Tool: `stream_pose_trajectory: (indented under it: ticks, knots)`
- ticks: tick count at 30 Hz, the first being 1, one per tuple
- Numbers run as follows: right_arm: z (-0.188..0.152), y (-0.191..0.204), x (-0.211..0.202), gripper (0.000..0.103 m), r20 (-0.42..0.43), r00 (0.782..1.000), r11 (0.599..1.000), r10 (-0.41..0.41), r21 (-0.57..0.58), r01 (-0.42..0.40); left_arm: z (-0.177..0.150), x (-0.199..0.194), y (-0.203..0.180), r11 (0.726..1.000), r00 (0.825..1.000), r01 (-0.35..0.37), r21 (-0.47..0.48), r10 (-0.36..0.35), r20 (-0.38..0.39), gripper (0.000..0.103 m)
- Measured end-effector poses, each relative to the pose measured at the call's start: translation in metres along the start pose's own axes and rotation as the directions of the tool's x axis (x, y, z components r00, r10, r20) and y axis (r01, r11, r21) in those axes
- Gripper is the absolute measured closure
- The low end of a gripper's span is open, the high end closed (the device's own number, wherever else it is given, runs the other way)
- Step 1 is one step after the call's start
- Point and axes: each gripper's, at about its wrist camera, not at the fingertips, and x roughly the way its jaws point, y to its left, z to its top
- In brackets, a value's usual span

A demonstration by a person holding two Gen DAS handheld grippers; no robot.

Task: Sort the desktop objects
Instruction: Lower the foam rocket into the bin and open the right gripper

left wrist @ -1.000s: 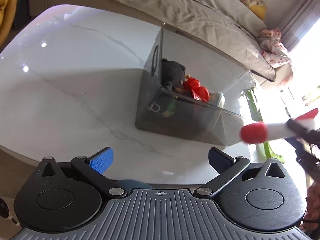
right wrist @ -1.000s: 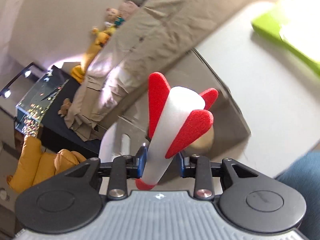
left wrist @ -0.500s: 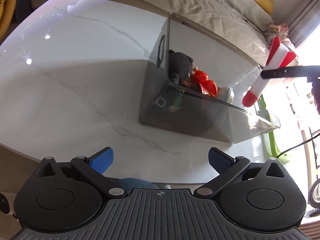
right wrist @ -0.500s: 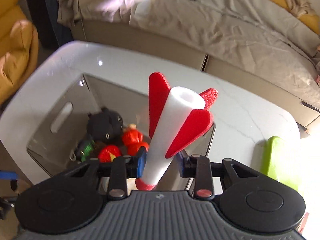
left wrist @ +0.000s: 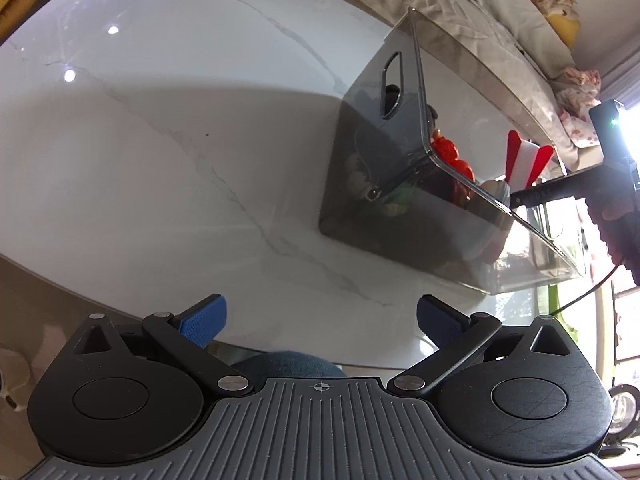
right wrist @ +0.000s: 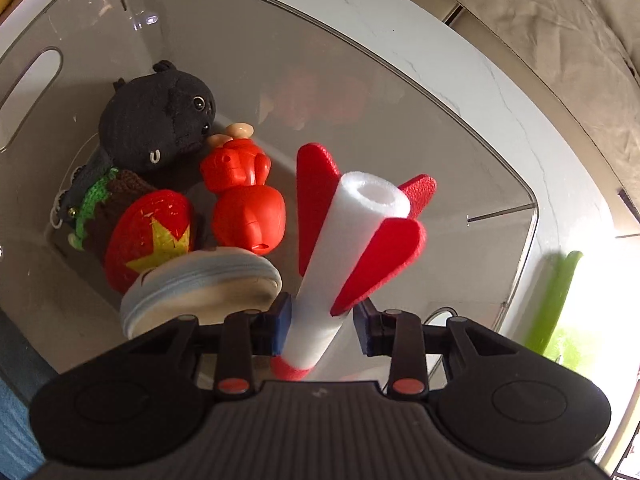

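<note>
Right gripper — jaws clamped on the rocket — sits inside the bin; left gripper jaws apart.

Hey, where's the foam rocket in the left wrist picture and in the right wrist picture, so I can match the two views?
Left wrist: the foam rocket is far right, fins up above the bin's near rim, held by the right tongs.
Right wrist: the foam rocket is centre frame, nose down between the blue pads.
Shared landmark: the smoky clear bin holding the red plastic toy.
</note>
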Motion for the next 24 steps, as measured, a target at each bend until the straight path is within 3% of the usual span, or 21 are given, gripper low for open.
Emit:
stream_pose_trajectory:
  ticks: [6,11,13,16,21,24]
  knots:
    - [0.006,-0.006,0.011,0.066,0.005,1.0,0.999,0.011,0.03,-0.011,0.001,-0.002,-0.002,1.0,1.0,-0.011,0.004,0.011,0.003,0.0]
    - [-0.008,-0.009,-0.007,0.054,0.076,0.996,0.997,0.054,0.042,-0.058,-0.001,-0.006,-0.02,0.999,1.0,-0.016,0.05,0.016,0.004,0.0]
    - [-0.014,-0.011,-0.017,0.044,0.103,0.993,0.997,0.057,0.049,-0.062,-0.004,-0.009,-0.03,0.997,1.0,-0.017,0.075,0.016,0.005,0.0]
    - [-0.028,-0.016,-0.037,0.043,0.166,0.985,0.997,0.053,0.042,-0.061,-0.01,-0.013,-0.046,0.994,1.0,-0.015,0.111,0.016,0.0,0.0]
    - [-0.115,-0.072,-0.068,0.043,0.322,0.943,0.954,0.082,0.249,-0.168,-0.019,-0.016,-0.081,0.982,1.0,-0.01,0.187,0.012,-0.01,0.0]
    - [-0.169,-0.105,-0.086,0.033,0.415,0.906,0.9,0.081,0.36,-0.245,-0.022,-0.012,-0.107,0.972,0.999,0.034,0.234,-0.025,-0.04,0.0]
